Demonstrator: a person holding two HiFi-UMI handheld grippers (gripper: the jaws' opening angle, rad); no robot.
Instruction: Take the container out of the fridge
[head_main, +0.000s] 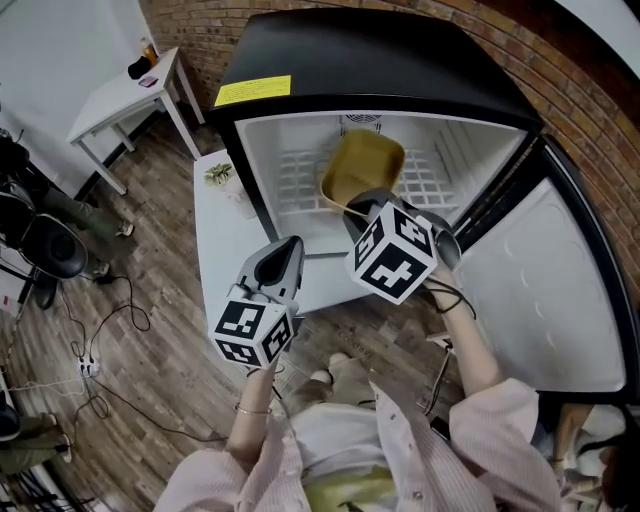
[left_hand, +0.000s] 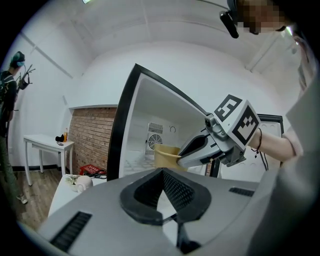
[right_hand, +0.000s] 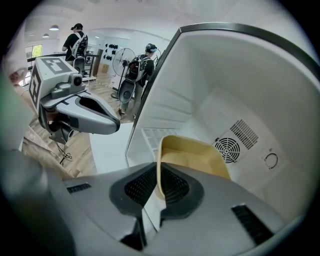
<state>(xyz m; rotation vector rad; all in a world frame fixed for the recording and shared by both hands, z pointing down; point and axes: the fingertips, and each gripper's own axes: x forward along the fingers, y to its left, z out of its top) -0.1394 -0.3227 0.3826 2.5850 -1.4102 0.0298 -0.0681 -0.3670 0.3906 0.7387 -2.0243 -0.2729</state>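
Right gripper (right_hand: 159, 189) is pinched on just the near wall of the yellow container (right_hand: 196, 154), mid wire shelf (head_main: 300, 180) in the fridge (head_main: 380, 70), so I reckon it could tip or slip coming out, and the left gripper (left_hand: 162, 195), jaws together and empty outside the front edge, won't catch it.

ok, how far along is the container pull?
Done: fridge door open, right tool clamped on the rim of the yellow container. In hand: container sits inside the fridge, gripped. Left: draw it out past the opening. The left tool is shut, empty, outside.
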